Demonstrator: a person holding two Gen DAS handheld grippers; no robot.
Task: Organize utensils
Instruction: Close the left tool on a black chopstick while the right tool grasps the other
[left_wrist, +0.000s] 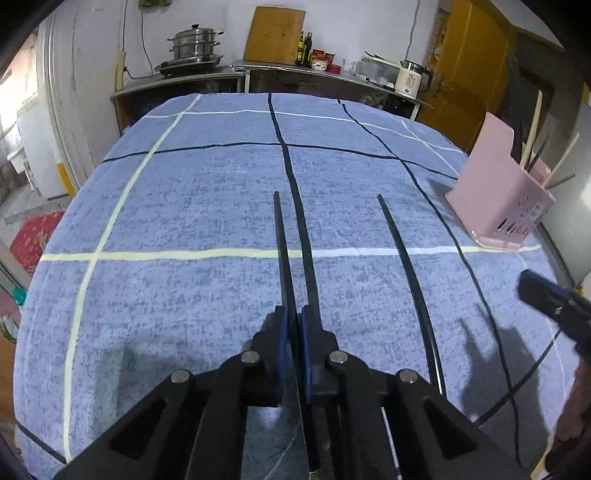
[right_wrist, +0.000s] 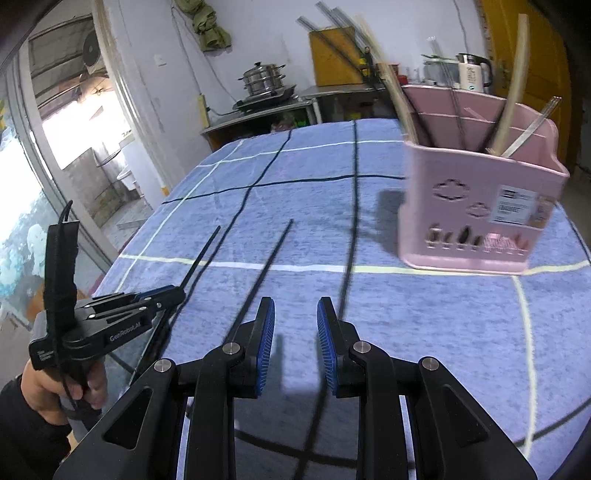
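Label on holder, right view only.

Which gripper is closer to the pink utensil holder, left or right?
Right. The right gripper stands open just short of the pink utensil holder; the left gripper, shut on a black chopstick, is farther away.

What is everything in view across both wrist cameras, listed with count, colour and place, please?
chopsticks on table: one loose, black, on the cloth right of the left gripper
held chopstick: one, black, clamped in the left gripper
utensil holder: one, pink, right side of the table, with pale and dark sticks in it
tablecloth: one, blue with white and dark lines, over the table
steamer pot: one, steel, back counter
cutting board: one, wooden, against the back wall
kettle: one, white, counter right
left gripper: black with blue pads, jaws shut
right gripper: black with blue pads, jaws open, empty
hand: one, holding the left gripper
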